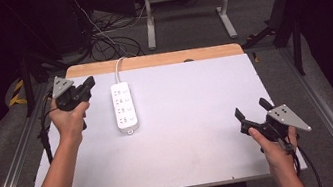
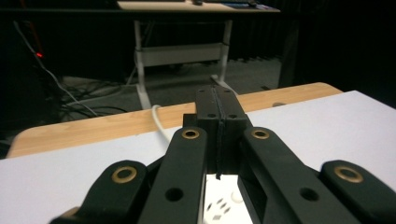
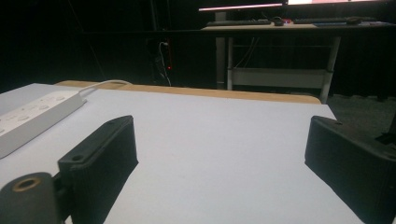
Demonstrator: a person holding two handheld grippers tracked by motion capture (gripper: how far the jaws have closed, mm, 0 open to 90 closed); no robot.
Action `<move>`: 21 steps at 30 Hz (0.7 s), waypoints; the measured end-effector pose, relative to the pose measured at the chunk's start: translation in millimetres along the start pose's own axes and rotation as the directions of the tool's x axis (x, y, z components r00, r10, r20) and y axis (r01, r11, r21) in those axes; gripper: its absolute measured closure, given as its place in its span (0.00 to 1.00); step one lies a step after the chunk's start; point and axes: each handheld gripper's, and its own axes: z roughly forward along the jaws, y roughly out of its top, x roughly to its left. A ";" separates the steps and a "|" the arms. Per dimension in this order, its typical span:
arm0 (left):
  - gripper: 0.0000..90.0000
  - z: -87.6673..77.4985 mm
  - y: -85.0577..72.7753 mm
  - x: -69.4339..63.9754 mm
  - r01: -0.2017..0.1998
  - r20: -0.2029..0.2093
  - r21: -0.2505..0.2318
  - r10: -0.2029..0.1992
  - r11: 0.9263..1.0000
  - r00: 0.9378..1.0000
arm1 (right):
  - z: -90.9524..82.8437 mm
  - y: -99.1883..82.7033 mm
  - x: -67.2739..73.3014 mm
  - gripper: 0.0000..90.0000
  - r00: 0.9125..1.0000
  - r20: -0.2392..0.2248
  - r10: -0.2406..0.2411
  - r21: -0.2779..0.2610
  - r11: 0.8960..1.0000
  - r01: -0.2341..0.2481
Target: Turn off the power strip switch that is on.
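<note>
A white power strip lies lengthwise on the white table, left of centre, its white cord running off the far edge. My left gripper is held in the air just left of the strip's far end, its jaws pressed together with nothing between them. In the left gripper view the shut gripper points over the strip and its cord. My right gripper hovers near the table's right front corner, jaws wide apart and empty. In the right gripper view the strip lies far left of the open gripper.
A wooden strip borders the table's far edge. Beyond it stand a desk frame and tangled cables on the floor. Metal rails run along both sides of the table.
</note>
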 end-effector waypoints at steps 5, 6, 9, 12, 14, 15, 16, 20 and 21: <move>1.00 -34.8 -16.1 6.2 0.011 -0.029 -0.059 -0.012 0.998 1.000 | 0.4 0.4 -0.4 0.11 1.000 -0.005 -0.001 0.000 1.000 0.001; 1.00 -40.4 -19.0 6.3 0.008 -0.033 -0.066 -0.011 0.998 0.999 | 0.6 0.7 -0.6 0.11 1.000 -0.008 0.000 -0.002 1.000 0.000; 1.00 -58.0 -27.1 6.9 0.026 -0.037 -0.081 -0.029 0.996 0.999 | 2.0 0.8 -0.3 0.11 1.000 -0.011 -0.003 0.000 1.000 0.003; 1.00 -75.7 -37.1 6.2 0.043 -0.041 -0.090 -0.047 0.995 0.998 | 3.0 0.6 0.6 0.11 1.000 -0.017 -0.007 0.002 1.000 0.007; 1.00 -84.8 -41.5 5.6 0.047 -0.044 -0.091 -0.051 0.995 0.998 | 2.8 0.6 1.3 0.11 1.000 -0.019 -0.005 0.003 1.000 0.006; 1.00 -88.3 -43.0 5.6 0.047 -0.046 -0.094 -0.051 0.995 0.998 | 2.7 0.7 1.4 0.11 1.000 -0.019 -0.006 0.000 1.000 0.006; 1.00 -91.0 -44.2 5.7 0.044 -0.048 -0.095 -0.049 0.995 0.998 | 2.5 0.8 1.4 0.11 1.000 -0.021 -0.007 -0.001 1.000 0.007; 1.00 -93.2 -46.6 6.1 0.039 -0.062 -0.093 -0.045 0.995 0.997 | 1.8 0.9 1.7 0.11 1.000 -0.023 -0.007 0.000 1.000 0.007; 1.00 -92.1 -47.0 5.8 0.034 -0.066 -0.091 -0.040 0.995 0.997 | 2.1 0.9 1.6 0.11 1.000 -0.024 -0.010 -0.001 1.000 0.009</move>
